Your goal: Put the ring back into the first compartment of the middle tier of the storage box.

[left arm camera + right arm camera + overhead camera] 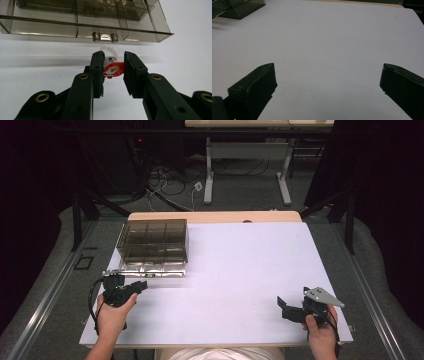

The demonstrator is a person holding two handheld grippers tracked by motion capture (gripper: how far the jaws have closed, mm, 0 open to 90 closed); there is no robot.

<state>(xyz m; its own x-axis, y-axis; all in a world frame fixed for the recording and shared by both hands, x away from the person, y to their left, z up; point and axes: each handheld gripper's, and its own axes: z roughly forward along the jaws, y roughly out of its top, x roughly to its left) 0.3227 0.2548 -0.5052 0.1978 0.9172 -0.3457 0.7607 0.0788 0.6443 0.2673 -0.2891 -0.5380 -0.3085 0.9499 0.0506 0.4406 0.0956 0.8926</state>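
Note:
A small red round charm (113,70) with a white figure on it and a clear loop sits pinched between the jaws of my left gripper (114,54), which is shut on it. In the high view the left gripper (142,285) is held at the table's left, just in front of a smoky clear compartment box (155,240). The box's front edge with its clear latch (105,37) lies right beyond the charm. My right gripper (283,306) rests at the table's right front, its jaws (328,72) wide open with nothing between them.
The white tabletop (240,270) stretches between the two hands. A corner of the box (242,8) appears at the far left of the right gripper view. Beyond the table are a grey floor, cables and another table's legs (208,175).

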